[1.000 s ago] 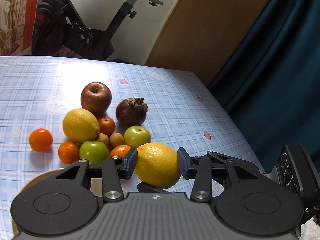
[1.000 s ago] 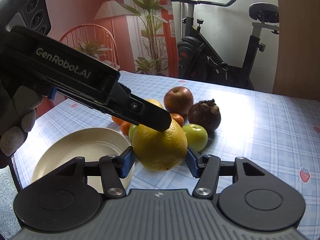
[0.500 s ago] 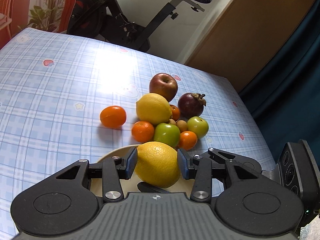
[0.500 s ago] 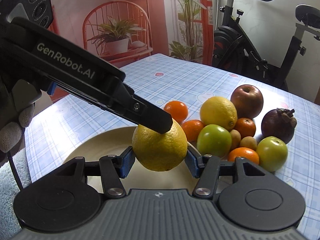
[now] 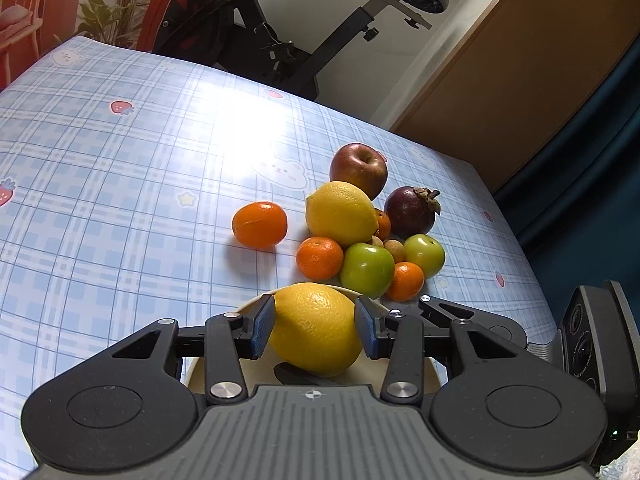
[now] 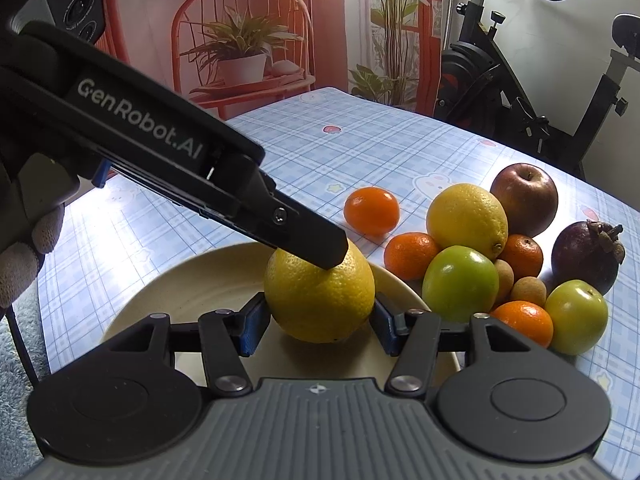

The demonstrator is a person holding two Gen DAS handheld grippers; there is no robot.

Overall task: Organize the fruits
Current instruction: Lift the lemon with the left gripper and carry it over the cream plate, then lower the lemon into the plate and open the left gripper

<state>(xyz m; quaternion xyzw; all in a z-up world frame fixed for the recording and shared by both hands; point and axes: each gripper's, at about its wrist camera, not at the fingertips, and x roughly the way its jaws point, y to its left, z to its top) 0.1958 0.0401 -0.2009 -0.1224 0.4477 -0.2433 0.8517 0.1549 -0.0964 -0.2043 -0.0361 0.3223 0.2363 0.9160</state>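
Both grippers close on one yellow lemon (image 5: 316, 328) from crossing directions, holding it just over a cream plate (image 6: 188, 280). My left gripper (image 5: 315, 326) has its blue pads on the lemon's sides. My right gripper (image 6: 318, 320) grips the same lemon (image 6: 320, 300), and a left finger (image 6: 308, 240) rests across its top. Beyond the plate lies a fruit pile: a second lemon (image 5: 340, 214), a red apple (image 5: 359, 170), a mangosteen (image 5: 410, 212), two green apples (image 5: 366, 270), several mandarins and small brown longans.
A lone mandarin (image 5: 260, 224) lies left of the pile on the blue checked tablecloth (image 5: 120, 200). An exercise bike (image 5: 280, 32) stands behind the table. A wooden door and dark curtain are to the right; the table's right edge is close to the pile.
Both grippers carried the lemon leftward, away from the fruit pile and over the plate. It now sits lower, near the plate's surface. Both grips stayed shut.
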